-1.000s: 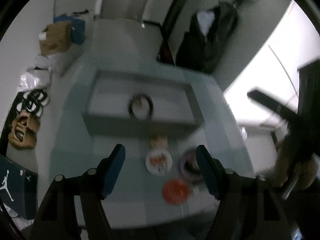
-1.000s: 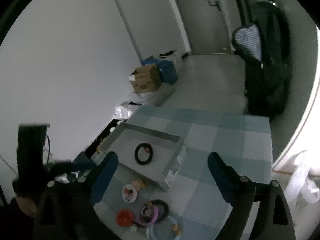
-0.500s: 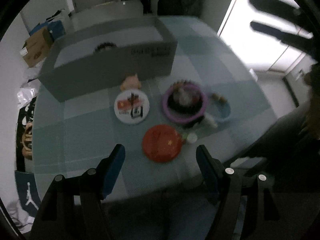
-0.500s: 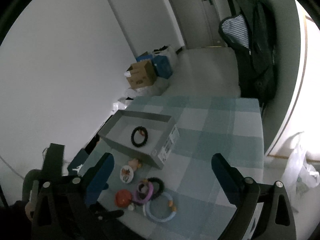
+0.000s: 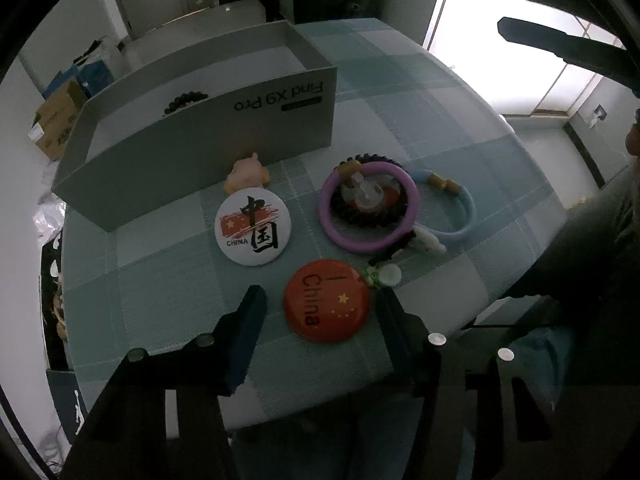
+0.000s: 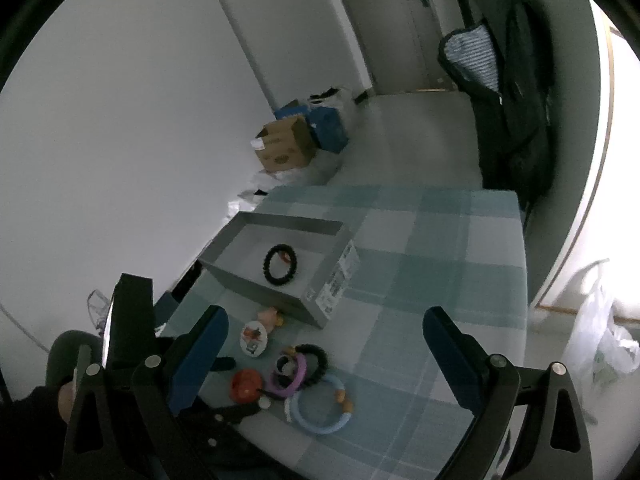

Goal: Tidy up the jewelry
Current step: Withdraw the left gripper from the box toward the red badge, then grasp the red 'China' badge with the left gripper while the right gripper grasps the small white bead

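Left tongs: spread wide, red badge between the tips.
Right tongs: spread wide, empty; only this view shows the black bracelet whole inside the box.

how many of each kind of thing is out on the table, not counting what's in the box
Round badges: 2, white and red
Ring bracelets: 3, purple, blue, black beaded
Pink figurine: 1
Small white bits by the red badge, too small to identify: not counted
Total: 6
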Motion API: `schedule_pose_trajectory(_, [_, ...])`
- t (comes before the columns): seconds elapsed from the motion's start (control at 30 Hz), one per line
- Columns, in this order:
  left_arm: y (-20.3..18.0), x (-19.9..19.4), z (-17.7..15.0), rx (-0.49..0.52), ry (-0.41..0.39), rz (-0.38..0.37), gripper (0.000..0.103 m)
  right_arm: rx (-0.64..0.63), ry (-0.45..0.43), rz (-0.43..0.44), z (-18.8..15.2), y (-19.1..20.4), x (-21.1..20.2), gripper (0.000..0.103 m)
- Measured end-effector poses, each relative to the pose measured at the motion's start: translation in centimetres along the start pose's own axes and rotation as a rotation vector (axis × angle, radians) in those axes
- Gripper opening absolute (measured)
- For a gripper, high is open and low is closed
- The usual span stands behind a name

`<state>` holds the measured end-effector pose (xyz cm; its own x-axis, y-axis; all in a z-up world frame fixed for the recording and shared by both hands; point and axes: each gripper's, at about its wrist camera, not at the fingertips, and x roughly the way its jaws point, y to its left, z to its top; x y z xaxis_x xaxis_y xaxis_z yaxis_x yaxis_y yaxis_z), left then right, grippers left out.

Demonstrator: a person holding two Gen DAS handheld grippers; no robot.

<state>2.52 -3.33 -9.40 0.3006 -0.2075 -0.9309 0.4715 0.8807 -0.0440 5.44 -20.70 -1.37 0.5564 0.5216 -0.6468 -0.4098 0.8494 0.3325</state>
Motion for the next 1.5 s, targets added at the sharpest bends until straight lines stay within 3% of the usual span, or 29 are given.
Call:
schedule_pose_trajectory(0.03, [0.0, -0.2, 0.0, 0.006, -0.003, -0.008, 0.037, 0.000, 0.003, 0.000, 0.0, 0.0, 0.0, 0.099])
schedule_pose_trajectory(0.33, [0.7, -1.1, -0.5, -0.013, 0.006, -0.043, 0.037, 0.006, 0.029, 0.005, -0.3, -0.2, 0.7, 0.099])
schedule_pose_trajectory(0.77, [3.9, -4.9, 0.1, -0.119, -0.113, -0.138, 0.037, 0.015, 0.101, 0.082, -2.7, 1.8, 1.6, 0.096])
schedule_pose_trajectory(1.0, [5.8, -5.5, 0.5, -0.223, -0.138, -0.138, 0.037, 0.047, 0.189, 0.144, -5.9, 3.8, 2.9, 0.071])
schedule_pose_trajectory(1.07, [6.7, -5.2, 0.4, -0.273, -0.122, -0.144, 0.037, 0.054, 0.213, 0.167, -6.6, 4.4, 3.4, 0.069])
schedule_pose_trajectory(1.13, [7.0, -4.9, 0.4, -0.296, -0.109, -0.142, 0.037, 0.039, 0.238, 0.177, -7.2, 5.1, 4.1, 0.055])
schedule_pose_trajectory(1.23, [7.4, -5.2, 0.4, -0.309, -0.121, -0.141, 0.037, 0.005, 0.276, 0.177, -7.7, 6.2, 5.2, 0.049])
schedule_pose_trajectory(1.5, [8.7, -6.2, 0.0, -0.342, -0.159, -0.148, 0.037, -0.050, 0.316, 0.012, -8.4, 7.1, 7.2, 0.042])
